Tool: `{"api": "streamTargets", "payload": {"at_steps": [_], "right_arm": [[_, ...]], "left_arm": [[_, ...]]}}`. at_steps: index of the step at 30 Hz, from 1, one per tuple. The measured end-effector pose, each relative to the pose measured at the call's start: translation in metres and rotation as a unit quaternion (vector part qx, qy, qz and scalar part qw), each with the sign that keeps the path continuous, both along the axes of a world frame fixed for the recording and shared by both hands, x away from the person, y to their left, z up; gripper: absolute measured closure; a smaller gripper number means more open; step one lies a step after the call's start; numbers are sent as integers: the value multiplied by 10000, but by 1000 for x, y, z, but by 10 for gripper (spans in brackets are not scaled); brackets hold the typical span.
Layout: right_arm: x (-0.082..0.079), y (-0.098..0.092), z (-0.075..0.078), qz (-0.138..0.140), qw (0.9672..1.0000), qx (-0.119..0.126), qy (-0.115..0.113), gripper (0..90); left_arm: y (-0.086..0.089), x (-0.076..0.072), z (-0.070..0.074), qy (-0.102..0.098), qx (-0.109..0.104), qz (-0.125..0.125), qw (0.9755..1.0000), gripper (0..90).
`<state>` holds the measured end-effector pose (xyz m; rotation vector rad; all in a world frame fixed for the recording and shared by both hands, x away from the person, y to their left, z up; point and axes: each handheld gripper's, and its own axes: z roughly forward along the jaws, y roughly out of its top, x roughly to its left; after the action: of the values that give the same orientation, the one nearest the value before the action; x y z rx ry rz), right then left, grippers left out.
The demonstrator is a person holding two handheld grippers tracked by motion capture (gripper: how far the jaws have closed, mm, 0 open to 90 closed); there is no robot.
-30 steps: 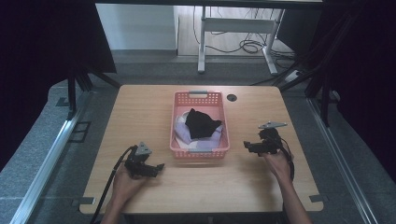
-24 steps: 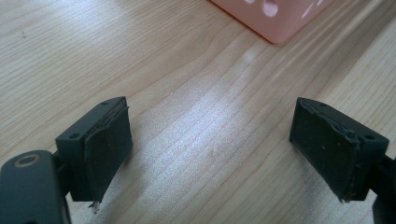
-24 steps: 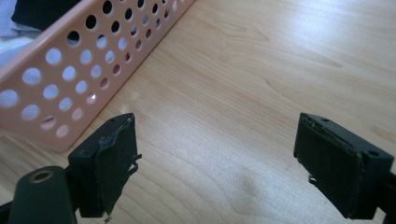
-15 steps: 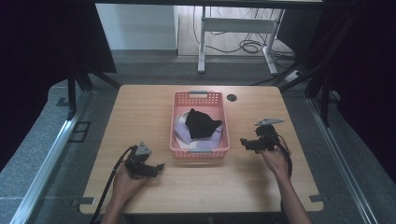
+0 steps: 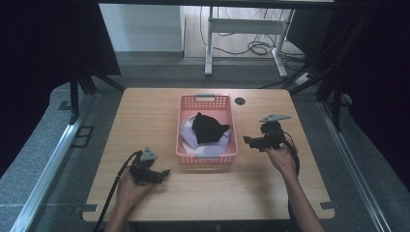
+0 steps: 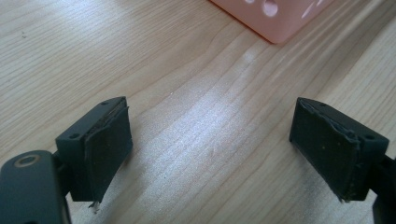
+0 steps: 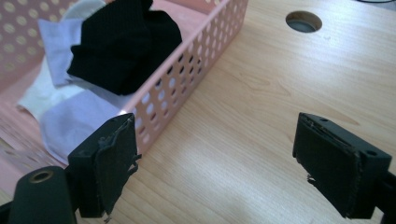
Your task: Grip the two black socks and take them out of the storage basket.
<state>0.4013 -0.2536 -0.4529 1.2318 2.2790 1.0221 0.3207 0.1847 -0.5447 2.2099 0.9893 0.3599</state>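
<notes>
Right gripper (image 5: 247,140) is hovering just right of the basket (image 5: 207,101), jaws gaping wide, nothing held. Black cloth (image 5: 208,127) is lying atop pale cloths (image 5: 191,135) inside the basket. Left gripper (image 5: 164,172) is sitting wide and empty near the basket's front-left corner.

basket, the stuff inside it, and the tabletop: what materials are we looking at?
Basket: looks like moulded pink plastic, with regular punched round holes and a slight sheen.
Black garment: soft knit fabric, matte, fine ribbed texture, crumpled.
Pale clothes under it: white and lilac fabric, probably cotton-like.
Table: light wood grain, smooth with soft glare; could be veneer or laminate.
</notes>
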Motion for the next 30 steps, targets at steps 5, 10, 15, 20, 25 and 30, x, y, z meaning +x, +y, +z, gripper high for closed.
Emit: {"api": "streamTargets", "payload": {"at_steps": [5, 10, 15, 20, 25, 30], "right_arm": [[4, 8, 9, 53, 10000, 31, 9, 137], [8, 19, 16, 130, 9999, 49, 4, 138], [14, 30, 23, 195, 9997, 124, 67, 136], [18, 44, 30, 337, 9994, 96, 66, 130], [24, 59, 33, 435, 9988, 161, 164, 126], [29, 73, 32, 536, 9980, 223, 239, 132]], "left_arm": [[0, 0, 0, -1, -1, 0, 10000, 127], [0, 0, 0, -11, -8, 5, 10000, 127], [0, 0, 0, -10, -8, 6, 10000, 127], [0, 0, 0, -10, -8, 5, 10000, 127], [0, 0, 0, -10, -11, 5, 10000, 127], [0, 0, 0, -11, -11, 8, 10000, 127]]}}
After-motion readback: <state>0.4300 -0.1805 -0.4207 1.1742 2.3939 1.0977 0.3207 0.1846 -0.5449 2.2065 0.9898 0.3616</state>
